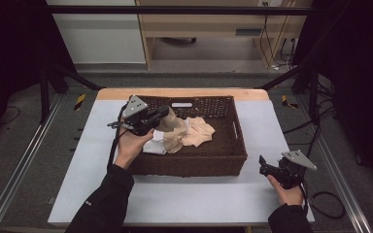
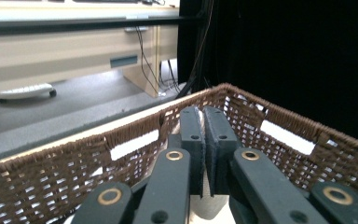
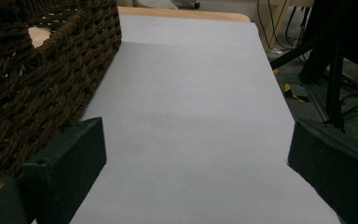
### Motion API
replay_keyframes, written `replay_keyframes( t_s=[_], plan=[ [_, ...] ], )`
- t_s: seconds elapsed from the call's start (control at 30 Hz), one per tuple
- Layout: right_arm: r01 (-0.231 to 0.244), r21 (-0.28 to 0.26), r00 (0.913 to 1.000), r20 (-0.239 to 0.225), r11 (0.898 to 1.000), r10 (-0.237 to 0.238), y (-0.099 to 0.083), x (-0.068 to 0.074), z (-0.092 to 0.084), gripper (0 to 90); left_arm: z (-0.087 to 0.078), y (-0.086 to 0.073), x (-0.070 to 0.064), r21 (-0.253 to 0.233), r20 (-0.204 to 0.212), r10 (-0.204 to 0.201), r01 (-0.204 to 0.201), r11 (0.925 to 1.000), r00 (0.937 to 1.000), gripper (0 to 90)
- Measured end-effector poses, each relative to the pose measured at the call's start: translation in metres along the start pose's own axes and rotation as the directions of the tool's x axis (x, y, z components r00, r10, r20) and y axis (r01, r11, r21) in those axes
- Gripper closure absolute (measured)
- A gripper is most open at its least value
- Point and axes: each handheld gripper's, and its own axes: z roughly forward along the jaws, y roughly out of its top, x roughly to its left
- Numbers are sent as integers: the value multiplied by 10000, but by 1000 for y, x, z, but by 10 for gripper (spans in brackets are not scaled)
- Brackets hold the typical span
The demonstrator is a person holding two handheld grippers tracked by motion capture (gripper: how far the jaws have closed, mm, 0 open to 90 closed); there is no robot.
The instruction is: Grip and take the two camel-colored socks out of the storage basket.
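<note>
The left tongs (image 1: 161, 115) hang over the left part of the brown wicker basket (image 1: 223, 162), clenched on a beige cloth (image 1: 174, 131) whose upper end rises to the jaws while the rest drapes down into the basket. In the left gripper view the two jaws stand pressed together with a strip of pale fabric (image 2: 209, 198) pinched low between them, and the woven far wall of the basket (image 2: 279, 126) runs behind them. Under the lifted cloth a white piece (image 1: 154, 147) lies on the basket floor, and just to the right a second, peach-coloured cloth (image 1: 200, 132) lies crumpled near the middle, touching the held one. The basket sits on the grey-white surface (image 1: 194, 199), towards its far edge. Further right, the right tongs (image 1: 263, 165) rest low over the surface just off the basket's near right corner, released: in the right gripper view the jaws stand wide apart with bare surface (image 3: 191, 121) between them and the basket's wall (image 3: 42, 79) beside the left jaw.
</note>
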Motion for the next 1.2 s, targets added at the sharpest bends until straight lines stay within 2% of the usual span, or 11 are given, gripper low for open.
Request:
replay_keyframes(
  t_s=[0.17,0.27,0.43,0.57,0.6,0.67,0.87,1.0,1.07,1.2],
  plan=[
    [8,-28,10000,12,10000,-8,0,0,0,46,-12,11,-8,-422,5,-19,19,9991,10000,866],
    [33,-5,10000,5,10000,-33,0,0,0,46,-25,19,-15,-786,64,7,-2,9969,10000,866],
    [51,-46,10000,50,10000,-51,0,0,0,46,-37,25,-24,-1085,181,80,-60,9941,9998,866],
    [1,-86,10000,39,10000,-1,0,0,-1,47,-49,30,-32,-1394,281,157,-116,9902,9995,866],
    [-2,-80,10000,41,10000,3,0,0,-1,47,-55,32,-36,-1532,270,277,-233,9879,9993,866],
    [39,-71,10000,32,10000,-39,0,0,-1,47,-58,32,-39,-1631,266,300,-252,9863,9992,866],
    [41,-107,10000,65,9999,-40,0,0,-2,47,-79,33,-59,-2144,677,449,-294,9763,9967,866],
    [120,-106,9999,64,9999,-119,-1,-1,-2,48,-87,33,-65,-2218,828,504,-309,9746,9953,865],
    [154,-104,9999,79,9998,-153,-1,-1,-2,48,-97,31,-72,-2356,912,590,-360,9712,9941,866],
    [139,-66,9999,67,9999,-139,-1,0,-2,50,-106,26,-78,-2368,1087,650,-377,9708,9919,865]
  ],
)
